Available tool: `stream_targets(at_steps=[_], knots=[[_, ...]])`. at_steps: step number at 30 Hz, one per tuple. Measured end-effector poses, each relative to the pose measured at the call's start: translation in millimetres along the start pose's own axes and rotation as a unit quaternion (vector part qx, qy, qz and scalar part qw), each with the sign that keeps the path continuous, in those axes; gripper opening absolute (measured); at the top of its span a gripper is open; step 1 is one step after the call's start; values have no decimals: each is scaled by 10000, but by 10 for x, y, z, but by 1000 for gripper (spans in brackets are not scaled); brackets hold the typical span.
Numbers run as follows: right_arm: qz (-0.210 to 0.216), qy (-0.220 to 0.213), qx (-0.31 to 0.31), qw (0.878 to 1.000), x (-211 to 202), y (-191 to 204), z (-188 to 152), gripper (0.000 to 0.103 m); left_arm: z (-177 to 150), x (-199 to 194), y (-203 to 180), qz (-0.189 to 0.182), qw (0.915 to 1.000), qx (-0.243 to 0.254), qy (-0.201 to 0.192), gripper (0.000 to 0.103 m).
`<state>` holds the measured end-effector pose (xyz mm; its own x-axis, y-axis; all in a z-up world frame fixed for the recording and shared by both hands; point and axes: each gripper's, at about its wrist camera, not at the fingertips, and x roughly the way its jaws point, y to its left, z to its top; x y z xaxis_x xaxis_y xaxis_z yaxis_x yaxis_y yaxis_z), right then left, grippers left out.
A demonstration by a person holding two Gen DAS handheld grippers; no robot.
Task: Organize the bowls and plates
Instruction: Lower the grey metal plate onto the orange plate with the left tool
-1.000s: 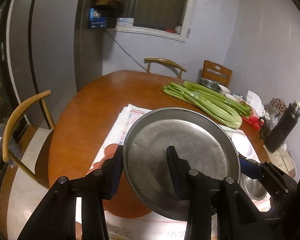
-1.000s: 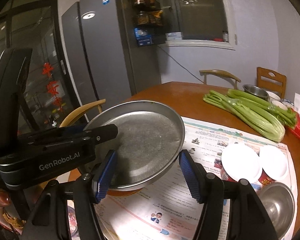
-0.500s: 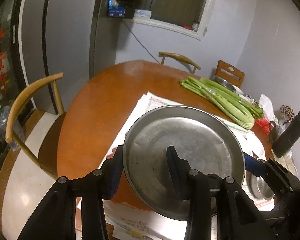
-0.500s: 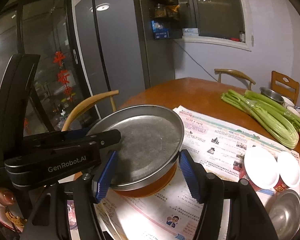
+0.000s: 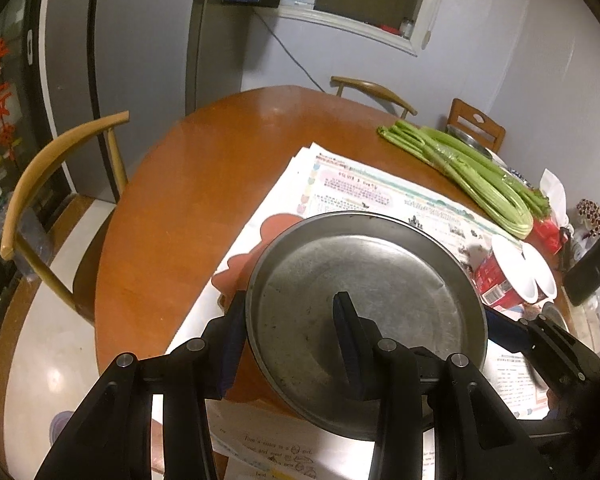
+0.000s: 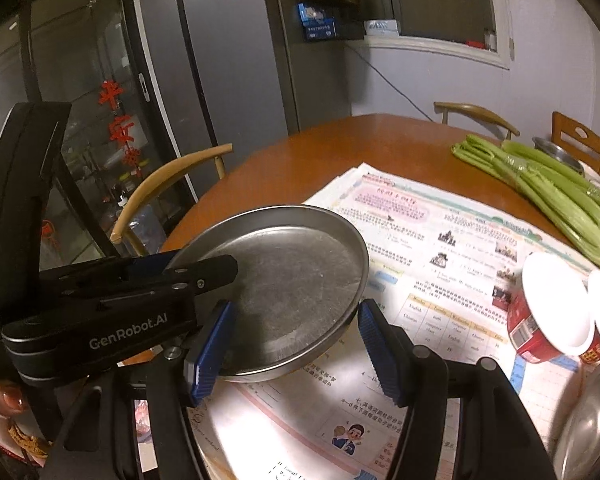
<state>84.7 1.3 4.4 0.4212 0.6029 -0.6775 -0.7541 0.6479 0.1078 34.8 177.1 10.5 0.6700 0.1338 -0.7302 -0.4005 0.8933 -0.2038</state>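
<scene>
A round, shallow metal plate (image 5: 372,280) hangs low over the newspaper (image 5: 360,192), held from two sides. My left gripper (image 5: 288,308) is shut on its left rim, one finger outside and one inside the plate. From the right wrist the same plate (image 6: 292,256) lies between my right gripper's (image 6: 294,312) blue pads, which are shut on its near edge. The left gripper's black body (image 6: 204,268) reaches over the plate's left rim. Two red bowls with white insides (image 6: 548,312) and a steel bowl (image 6: 592,420) stand to the right.
A round wooden table (image 5: 204,184) carries the spread newspaper (image 6: 420,240), a celery bunch (image 5: 468,172) at the far right and a black flask (image 5: 596,264). Another metal bowl (image 6: 556,152) sits behind the celery. A wooden chair (image 5: 60,184) stands at the left.
Both grippers have come down together with the plate, which now sits lower and closer to the newspaper. Neither grip has changed.
</scene>
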Motion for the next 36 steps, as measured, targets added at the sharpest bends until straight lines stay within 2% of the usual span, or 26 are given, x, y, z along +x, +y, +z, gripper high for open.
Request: stream_targets(at_steps=[12, 19, 36], knots=[[-49, 215, -18, 9998, 218, -2, -73, 64, -73, 209, 103, 70, 9998, -48, 154, 43], [-83, 309, -13, 9995, 290, 4, -92, 64, -83, 245, 86, 165, 9998, 25, 117, 43], [-177, 286, -67, 9994, 337, 23, -99, 64, -61, 239, 100, 149, 9998, 40, 113, 44]])
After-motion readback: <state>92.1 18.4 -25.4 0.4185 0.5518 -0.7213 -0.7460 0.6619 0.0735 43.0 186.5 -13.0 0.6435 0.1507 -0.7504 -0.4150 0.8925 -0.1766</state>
